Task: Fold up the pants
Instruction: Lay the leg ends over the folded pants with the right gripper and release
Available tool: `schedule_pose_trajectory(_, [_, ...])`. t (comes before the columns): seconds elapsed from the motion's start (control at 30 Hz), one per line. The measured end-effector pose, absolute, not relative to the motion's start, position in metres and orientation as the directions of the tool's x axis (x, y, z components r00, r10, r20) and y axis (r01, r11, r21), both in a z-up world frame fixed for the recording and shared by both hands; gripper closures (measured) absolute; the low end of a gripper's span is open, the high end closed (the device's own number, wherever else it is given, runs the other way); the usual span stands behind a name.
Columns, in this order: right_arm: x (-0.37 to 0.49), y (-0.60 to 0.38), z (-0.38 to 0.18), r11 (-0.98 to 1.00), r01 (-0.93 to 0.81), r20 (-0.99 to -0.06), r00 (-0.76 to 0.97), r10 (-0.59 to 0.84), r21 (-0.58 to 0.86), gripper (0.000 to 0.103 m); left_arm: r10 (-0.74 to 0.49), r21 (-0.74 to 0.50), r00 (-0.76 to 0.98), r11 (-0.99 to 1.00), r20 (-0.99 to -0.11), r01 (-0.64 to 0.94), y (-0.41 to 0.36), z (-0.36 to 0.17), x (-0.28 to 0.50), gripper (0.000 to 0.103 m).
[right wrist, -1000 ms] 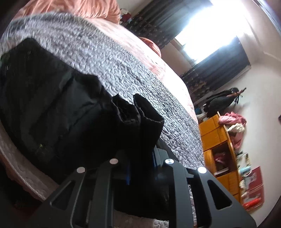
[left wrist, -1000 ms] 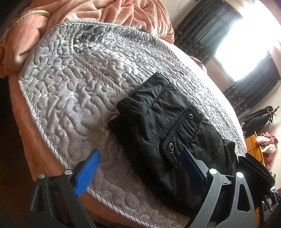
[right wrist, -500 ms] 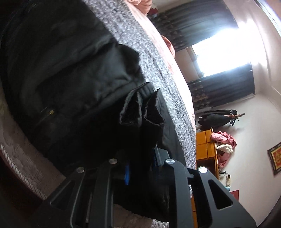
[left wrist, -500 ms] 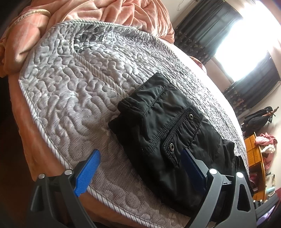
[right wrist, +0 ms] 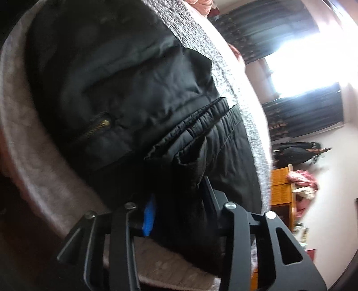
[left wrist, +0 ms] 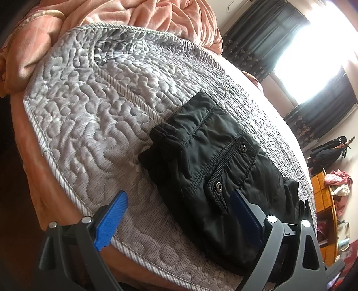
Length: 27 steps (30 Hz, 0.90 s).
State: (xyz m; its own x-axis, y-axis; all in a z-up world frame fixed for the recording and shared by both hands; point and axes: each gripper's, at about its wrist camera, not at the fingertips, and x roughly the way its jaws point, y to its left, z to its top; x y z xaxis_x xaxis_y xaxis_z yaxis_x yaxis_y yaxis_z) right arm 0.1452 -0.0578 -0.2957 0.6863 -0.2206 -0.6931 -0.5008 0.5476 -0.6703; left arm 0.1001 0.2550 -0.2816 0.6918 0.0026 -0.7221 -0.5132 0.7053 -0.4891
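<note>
We see the black pants (left wrist: 214, 170) folded into a compact bundle on the grey quilted bedspread (left wrist: 94, 107), near the bed's front edge, with two metal snaps and a stitched pocket flap facing up. Our left gripper (left wrist: 179, 215) hangs over that edge with its jaws spread wide; the blue pads (left wrist: 110, 218) grip nothing, the left one over bare quilt and the right one above the near end of the bundle. In the right wrist view our right gripper (right wrist: 176, 201) sits low at the pants (right wrist: 125, 89), jaws opening, with a dark fold of cloth lying between them; we cannot tell if the one visible blue pad (right wrist: 149, 216) presses on the fabric. A brass zipper (right wrist: 97, 128) shows on the cloth there. A crumpled pink blanket (left wrist: 138, 15) lies at the far end of the bed, and dark curtains (left wrist: 264, 29) flank a bright window.
</note>
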Motion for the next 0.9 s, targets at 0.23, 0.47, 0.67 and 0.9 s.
schedule_pose_trajectory(0.23, [0.153,-0.113,-0.224,0.825,-0.555,-0.859,0.47,0.204,-0.108,0.029,-0.013,-0.495,0.69,0.706,-0.724,-0.506,0.255,-0.283,0.103,0.009])
schedule_pose_trajectory(0.47, [0.176,-0.125,-0.218,0.887,-0.46,-0.855,0.474,0.21,-0.038,0.029,-0.019,-0.487,0.689,0.721,-0.725,-0.493,0.249,-0.283,0.109,0.009])
schedule_pose_trajectory(0.67, [0.19,-0.115,-0.238,0.896,-0.442,-0.878,0.441,0.189,-0.029,0.042,-0.024,-0.5,0.692,0.71,-0.721,-0.497,0.254,-0.284,0.104,0.009])
schedule_pose_trajectory(0.9, [0.194,-0.132,-0.243,0.891,-0.419,-0.883,0.334,0.329,0.174,0.091,-0.027,-0.498,0.691,0.715,-0.722,-0.492,0.253,-0.284,0.105,0.009])
